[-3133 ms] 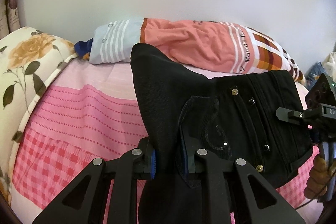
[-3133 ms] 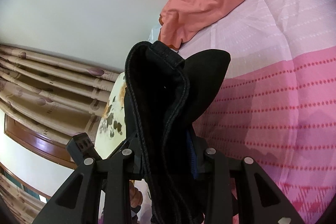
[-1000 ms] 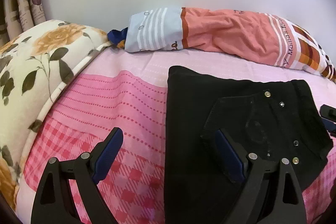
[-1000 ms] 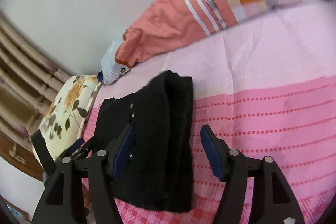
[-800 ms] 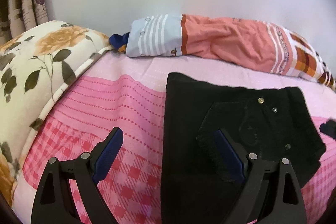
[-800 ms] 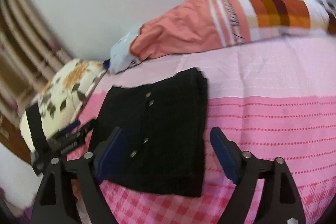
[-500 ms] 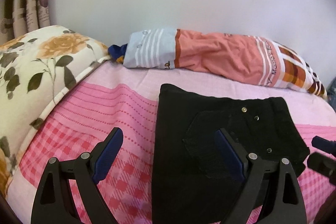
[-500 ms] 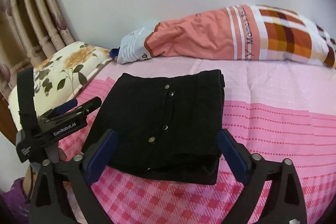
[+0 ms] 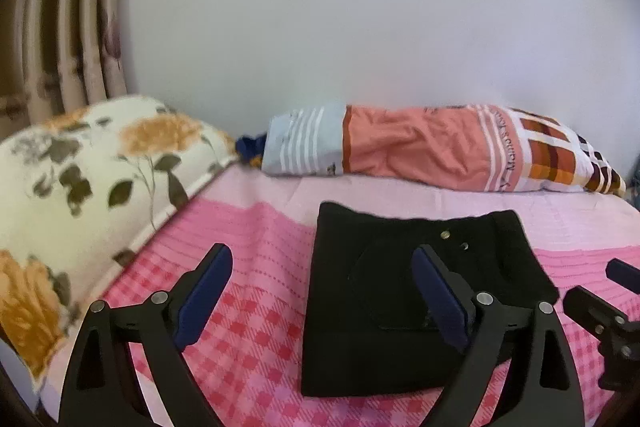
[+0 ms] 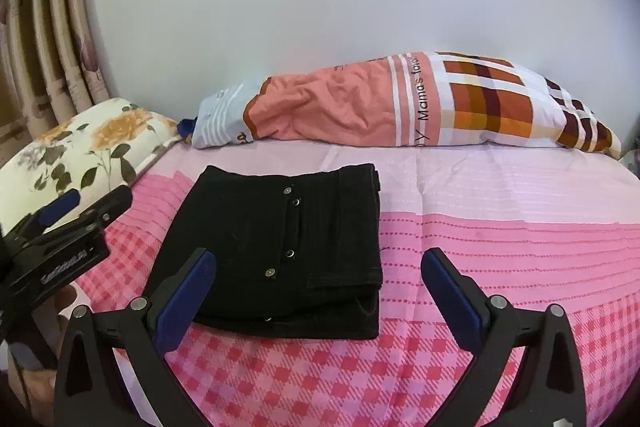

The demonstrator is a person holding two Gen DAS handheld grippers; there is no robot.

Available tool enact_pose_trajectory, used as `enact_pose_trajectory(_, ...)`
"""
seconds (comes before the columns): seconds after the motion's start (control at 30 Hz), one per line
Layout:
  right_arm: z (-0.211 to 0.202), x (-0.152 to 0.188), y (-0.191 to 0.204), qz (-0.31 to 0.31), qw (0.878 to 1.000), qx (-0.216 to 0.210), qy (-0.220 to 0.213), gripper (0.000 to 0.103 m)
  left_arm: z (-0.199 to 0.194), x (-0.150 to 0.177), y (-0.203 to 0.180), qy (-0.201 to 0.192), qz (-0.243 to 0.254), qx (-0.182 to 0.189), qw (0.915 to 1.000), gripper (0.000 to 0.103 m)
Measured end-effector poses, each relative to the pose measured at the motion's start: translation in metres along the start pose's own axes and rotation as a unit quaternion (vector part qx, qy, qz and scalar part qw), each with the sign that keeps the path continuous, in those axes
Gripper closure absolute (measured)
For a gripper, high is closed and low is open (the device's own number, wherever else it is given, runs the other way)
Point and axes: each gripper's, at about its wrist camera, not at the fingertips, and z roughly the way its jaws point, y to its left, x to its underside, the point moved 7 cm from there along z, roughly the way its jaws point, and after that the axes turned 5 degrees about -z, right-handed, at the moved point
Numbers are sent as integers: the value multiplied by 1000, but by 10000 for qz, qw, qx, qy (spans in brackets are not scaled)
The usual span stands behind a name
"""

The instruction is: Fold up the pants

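Note:
The black pants [image 10: 280, 227] lie folded into a thick rectangle on the pink bed sheet [image 10: 480, 247], snaps facing up. My right gripper [image 10: 318, 255] hovers above their near edge, its jaws opening wide, and no cloth is between the pads. In the left wrist view the pants [image 9: 352, 287] lie to the right of centre. My left gripper [image 9: 320, 253] floats over their left edge, jaws also opening, and holds nothing. The right wrist view shows the left gripper [image 10: 92, 205] from the side, left of the pants.
A long orange and plaid pillow [image 10: 360, 107] lies along the white wall behind the pants. A floral cushion [image 9: 80, 167] and beige curtains [image 10: 40, 47] stand at the left. The bed's near edge runs just below the grippers.
Both grippers let go of the pants, which now lie flat and folded. Both have drawn back and risen, and the right one has opened wider and rolled level.

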Motion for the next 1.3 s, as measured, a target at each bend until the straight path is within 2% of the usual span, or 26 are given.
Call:
enact_pose_trajectory(0.1,-9,-1,-1,68,10000,35,-42,1,-19,-5,-7,-176,127,7,9998,4)
enact_pose_trajectory(0.2,-16,1,0,93,9999,49,-63,1,-34,-7,-13,-266,177,44,9995,3)
enact_pose_trajectory(0.53,-42,8,9,-70,9999,98,-121,1,-71,-6,-23,-235,341,-42,9991,0)
enact_pose_trajectory(0.67,-50,9,8,-66,9999,107,-118,1,-80,-8,-19,-171,285,-2,9994,0)
enact_pose_trajectory(1.0,-60,8,6,57,9999,47,-108,1,-99,-22,-6,-387,32,57,9992,0)
enact_pose_trajectory(1.17,-63,8,8,26,9999,37,-124,1,-96,-22,-6,-262,195,-267,9991,0)
enact_pose_trajectory(1.3,-63,8,8,43,9999,33,-119,1,-100,-18,-10,-326,265,-164,9990,0)
